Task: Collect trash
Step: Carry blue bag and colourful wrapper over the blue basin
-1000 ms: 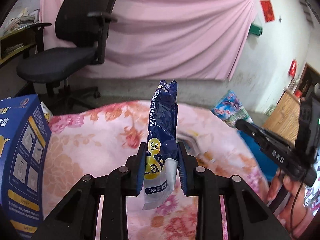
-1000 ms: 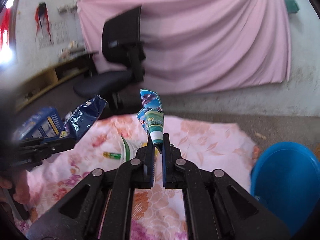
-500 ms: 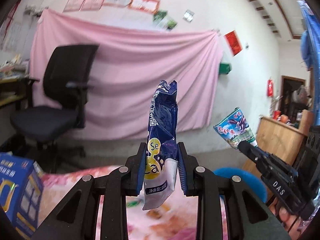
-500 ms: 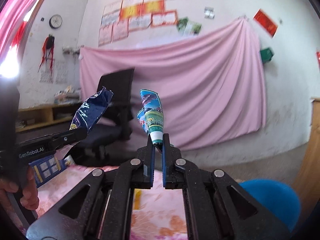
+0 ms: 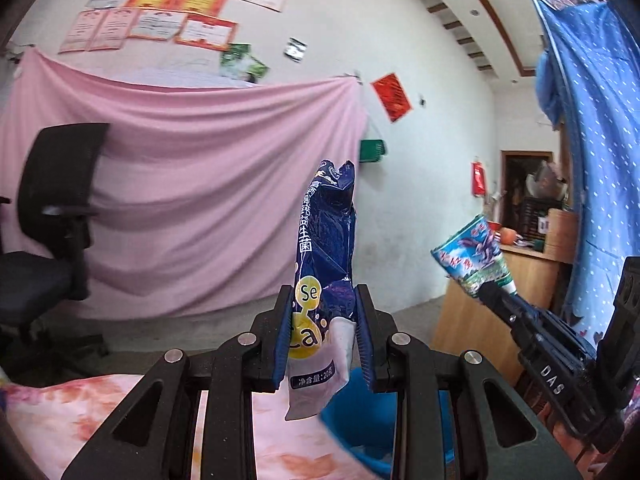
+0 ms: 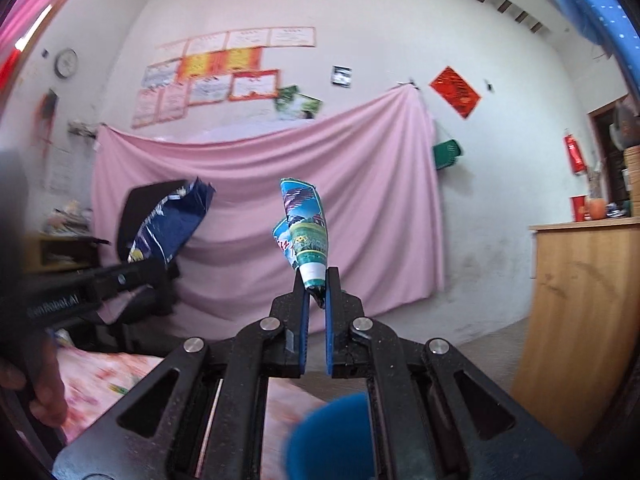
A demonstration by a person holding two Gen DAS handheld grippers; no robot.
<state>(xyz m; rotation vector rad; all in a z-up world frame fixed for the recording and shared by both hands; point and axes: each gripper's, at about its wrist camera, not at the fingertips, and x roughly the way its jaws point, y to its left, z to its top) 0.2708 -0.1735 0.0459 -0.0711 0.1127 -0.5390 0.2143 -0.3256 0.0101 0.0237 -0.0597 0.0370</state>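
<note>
A dark blue snack wrapper [image 5: 326,268] with a yellow "Se" disc is clamped upright between the blue-padded fingers of the left gripper [image 5: 325,320]; its torn top is seen against a pink drape [image 5: 192,200], and its white lower end hangs below the pads. A teal printed wrapper [image 6: 306,236] is pinched by its narrow white end in the right gripper [image 6: 316,292], whose jaws are drawn in to a narrow gap around it. Both wrappers are held in the air, well above a floral pink cloth [image 5: 80,420]. A blue bin [image 5: 360,420] is seen low in both views, below and just beyond the fingers, with part of its rim blurred in the right wrist view. From the left wrist camera the right gripper is seen at the right edge, marked "DAS". A black office chair [image 5: 52,208] stands at the left, before the drape. A wooden counter [image 6: 580,320] is seen to the right.
</note>
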